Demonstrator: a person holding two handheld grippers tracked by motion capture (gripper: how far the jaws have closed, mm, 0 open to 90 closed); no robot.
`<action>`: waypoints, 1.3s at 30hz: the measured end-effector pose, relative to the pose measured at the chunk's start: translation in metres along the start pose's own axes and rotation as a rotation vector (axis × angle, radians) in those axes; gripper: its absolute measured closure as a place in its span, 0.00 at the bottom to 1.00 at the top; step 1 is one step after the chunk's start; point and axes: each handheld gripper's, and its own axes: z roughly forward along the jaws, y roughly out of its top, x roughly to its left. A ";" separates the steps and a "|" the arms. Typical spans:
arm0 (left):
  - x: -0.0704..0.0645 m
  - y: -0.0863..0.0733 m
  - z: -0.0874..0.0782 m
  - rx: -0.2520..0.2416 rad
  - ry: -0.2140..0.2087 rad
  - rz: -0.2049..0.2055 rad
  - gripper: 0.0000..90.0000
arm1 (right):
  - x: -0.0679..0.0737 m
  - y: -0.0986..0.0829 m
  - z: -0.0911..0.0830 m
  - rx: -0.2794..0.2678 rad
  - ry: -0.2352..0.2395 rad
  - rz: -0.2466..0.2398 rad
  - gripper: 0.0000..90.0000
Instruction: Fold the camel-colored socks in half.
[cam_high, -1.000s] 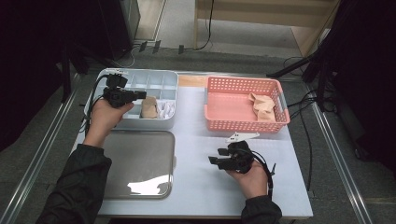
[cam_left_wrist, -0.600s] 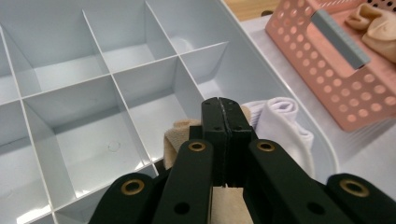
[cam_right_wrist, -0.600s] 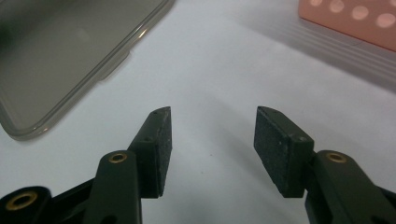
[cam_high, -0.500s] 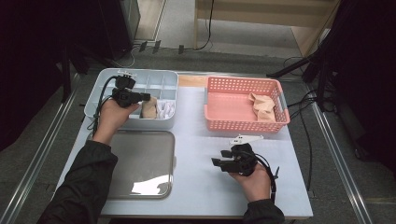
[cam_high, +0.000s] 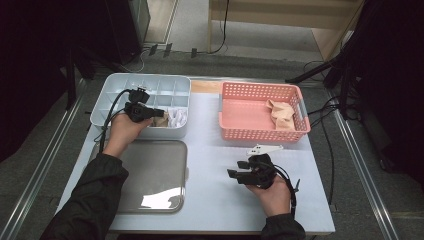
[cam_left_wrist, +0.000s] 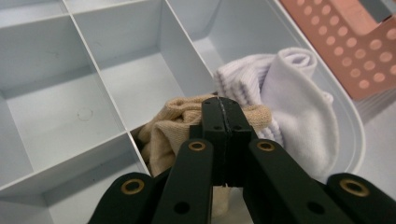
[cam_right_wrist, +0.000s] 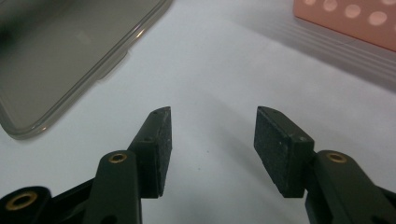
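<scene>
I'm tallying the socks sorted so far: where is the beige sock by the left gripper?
In the high view the beige sock sits in the divided box's front row, just left of the white sock, under the left gripper.

left gripper (cam_left_wrist: 223, 121): black, brass rivets | right gripper (cam_right_wrist: 210, 135): black | dark sleeves

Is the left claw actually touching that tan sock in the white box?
Touching. The left gripper view shows the left gripper with jaws closed, pressing into the tan sock.
</scene>
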 end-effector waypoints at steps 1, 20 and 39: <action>0.000 0.000 0.001 0.006 0.000 0.001 1.00 | 0.000 0.000 0.000 0.002 0.000 0.002 0.54; 0.000 -0.004 0.007 0.008 -0.026 0.004 0.99 | -0.001 0.001 0.001 0.000 -0.004 0.000 0.54; -0.019 -0.003 -0.024 -0.012 -0.065 0.021 0.51 | -0.007 0.009 0.001 -0.026 -0.011 0.002 0.53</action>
